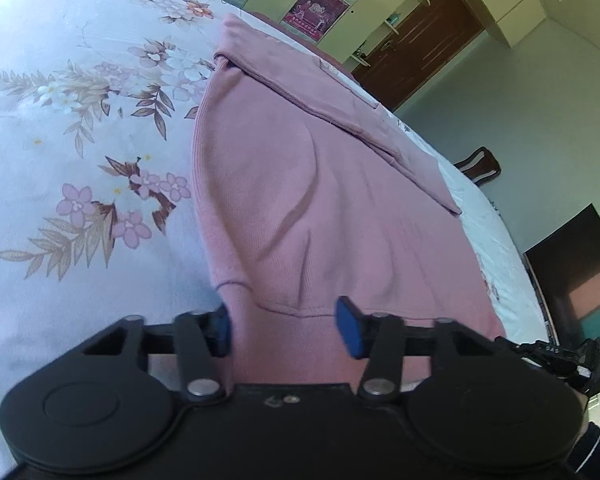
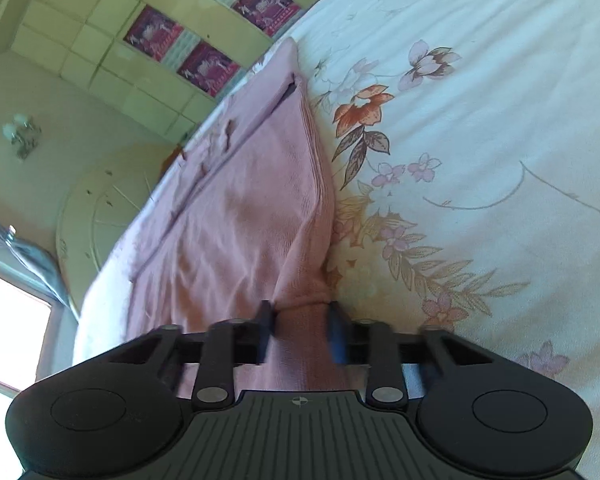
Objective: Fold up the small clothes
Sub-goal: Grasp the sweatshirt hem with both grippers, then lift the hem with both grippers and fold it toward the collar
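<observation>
A pink knit garment (image 1: 300,184) lies on the flowered bed sheet (image 1: 68,128), with a folded flap (image 1: 324,92) across its far part. In the left wrist view its near hem runs between the blue pads of my left gripper (image 1: 286,328). The jaws stand apart over the flat cloth and do not pinch it. In the right wrist view the same garment (image 2: 244,200) stretches away from my right gripper (image 2: 300,332). That gripper's pads are closed on a bunched fold at the garment's near corner.
The sheet (image 2: 480,128) spreads wide to the right of the garment in the right wrist view. Beyond the bed stand pale green cupboards (image 2: 92,40), a dark wooden door (image 1: 424,40), a chair back (image 1: 480,164) and a dark cabinet (image 1: 576,280).
</observation>
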`<state>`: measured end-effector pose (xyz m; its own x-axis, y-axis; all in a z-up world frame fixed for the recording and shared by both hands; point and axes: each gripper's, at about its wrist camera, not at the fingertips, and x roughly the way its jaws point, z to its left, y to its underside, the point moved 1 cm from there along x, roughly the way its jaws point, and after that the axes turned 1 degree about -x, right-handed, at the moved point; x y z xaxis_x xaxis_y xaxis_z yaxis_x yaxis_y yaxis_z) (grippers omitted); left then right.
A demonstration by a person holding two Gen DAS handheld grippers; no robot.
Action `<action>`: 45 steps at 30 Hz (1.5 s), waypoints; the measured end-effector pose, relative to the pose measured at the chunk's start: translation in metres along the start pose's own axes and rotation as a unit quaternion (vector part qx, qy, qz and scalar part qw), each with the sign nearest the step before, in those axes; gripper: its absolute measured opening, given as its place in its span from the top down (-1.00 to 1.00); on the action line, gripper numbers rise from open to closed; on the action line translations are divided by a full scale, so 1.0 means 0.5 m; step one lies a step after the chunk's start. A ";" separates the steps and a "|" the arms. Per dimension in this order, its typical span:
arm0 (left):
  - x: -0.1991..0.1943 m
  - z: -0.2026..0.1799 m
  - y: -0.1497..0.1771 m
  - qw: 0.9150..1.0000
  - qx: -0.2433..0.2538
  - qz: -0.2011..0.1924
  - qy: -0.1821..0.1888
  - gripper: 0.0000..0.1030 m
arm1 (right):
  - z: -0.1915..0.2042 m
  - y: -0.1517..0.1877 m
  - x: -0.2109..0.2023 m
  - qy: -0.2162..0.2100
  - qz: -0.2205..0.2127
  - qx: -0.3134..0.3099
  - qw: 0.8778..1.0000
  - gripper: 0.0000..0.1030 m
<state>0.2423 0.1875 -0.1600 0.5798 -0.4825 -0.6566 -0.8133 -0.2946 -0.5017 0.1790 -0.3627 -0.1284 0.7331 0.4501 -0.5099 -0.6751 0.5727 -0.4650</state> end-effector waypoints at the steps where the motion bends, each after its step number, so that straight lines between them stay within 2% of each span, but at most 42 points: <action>1: 0.004 0.004 0.000 1.000 -0.004 0.006 -0.009 0.91 | 0.003 0.000 0.000 0.004 -0.001 -0.005 1.000 0.64; 5: -0.028 -0.002 0.003 1.000 0.004 -0.023 0.012 0.90 | 0.018 0.001 -0.023 0.001 -0.010 -0.022 1.000 0.77; 9: -0.032 0.006 0.009 1.000 0.011 -0.015 0.011 0.89 | 0.035 0.003 -0.056 -0.015 -0.017 -0.034 0.999 0.77; 10: -0.028 0.012 0.011 1.000 0.005 -0.011 0.011 0.86 | 0.027 0.003 -0.056 -0.013 -0.017 -0.030 0.999 0.77; 11: -0.028 0.016 0.012 1.000 0.000 -0.009 0.008 0.70 | 0.017 0.002 -0.059 -0.010 -0.024 -0.019 0.999 0.76; 12: -0.027 0.018 0.014 1.000 -0.002 -0.007 0.006 0.52 | 0.006 -0.001 -0.064 -0.003 -0.036 -0.005 0.999 0.73; 13: -0.024 0.020 0.014 1.000 -0.002 -0.006 0.007 0.48 | -0.002 -0.005 -0.070 0.004 -0.046 0.005 0.999 0.70; 14: -0.022 0.021 0.013 1.000 -0.003 -0.005 0.009 0.41 | -0.006 -0.010 -0.070 0.005 -0.049 0.008 0.999 0.57; 17: -0.015 0.022 0.007 1.000 -0.012 -0.008 0.016 0.20 | -0.013 -0.033 -0.051 0.005 -0.044 0.008 0.999 0.39; 18: -0.012 0.021 0.004 1.000 -0.014 -0.009 0.018 0.15 | -0.015 -0.038 -0.040 0.006 -0.039 0.010 0.999 0.27; 19: -0.008 0.019 0.003 1.000 -0.014 -0.009 0.017 0.15 | -0.017 -0.041 -0.028 0.011 -0.033 0.009 0.999 0.23; 22: -0.001 0.020 -0.001 1.000 -0.018 -0.013 0.012 0.24 | -0.016 -0.038 -0.006 0.013 -0.022 -0.015 1.000 0.23; 23: -0.001 0.021 -0.001 1.000 -0.020 -0.014 0.006 0.39 | -0.017 -0.037 -0.004 0.002 -0.013 -0.011 1.000 0.23; 24: 0.000 0.022 -0.001 1.000 -0.019 -0.014 -0.002 0.70 | -0.019 -0.032 0.000 -0.019 0.008 -0.002 1.000 0.23; 25: 0.000 0.027 0.001 1.000 -0.018 -0.012 -0.009 0.80 | -0.017 -0.022 0.001 -0.026 0.020 -0.006 0.999 0.23; 26: -0.002 0.036 0.004 1.000 -0.028 -0.014 -0.001 0.85 | -0.013 -0.012 -0.001 -0.028 0.024 -0.017 0.999 0.24; 27: -0.005 0.044 0.008 0.999 -0.039 -0.018 0.006 0.87 | -0.008 0.002 -0.007 -0.032 0.027 -0.027 0.999 0.33; 29: -0.012 0.044 0.012 0.999 -0.038 -0.024 0.006 0.89 | -0.005 0.024 -0.010 -0.028 0.039 -0.038 0.998 0.85; 30: -0.017 0.039 0.013 0.999 -0.037 -0.030 0.009 0.89 | -0.007 0.035 -0.017 -0.024 0.029 -0.040 0.998 0.85; 34: -0.045 0.023 0.009 0.997 -0.034 -0.064 0.027 0.89 | -0.002 0.034 -0.067 -0.062 -0.033 -0.013 0.997 0.85; 35: -0.039 0.026 0.010 0.997 -0.032 -0.062 0.017 0.89 | 0.006 0.033 -0.073 -0.064 -0.039 -0.019 0.997 0.85; 37: -0.010 0.044 0.013 0.998 -0.048 -0.037 -0.010 0.89 | 0.010 0.032 -0.065 -0.041 -0.033 -0.031 0.998 0.85; 39: -0.014 0.050 0.013 0.997 -0.065 -0.047 0.001 0.89 | -0.003 0.035 -0.028 0.005 0.011 -0.025 1.000 0.85; 45: -0.057 0.039 -0.019 0.991 -0.094 -0.084 0.045 0.90 | 0.031 0.013 -0.068 -0.037 -0.044 -0.010 0.998 0.85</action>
<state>0.2344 0.2200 -0.1476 0.7081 -0.4829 -0.5151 -0.7051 -0.5222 -0.4797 0.1510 -0.3637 -0.1025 0.7932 0.4479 -0.4125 -0.6088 0.5988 -0.5204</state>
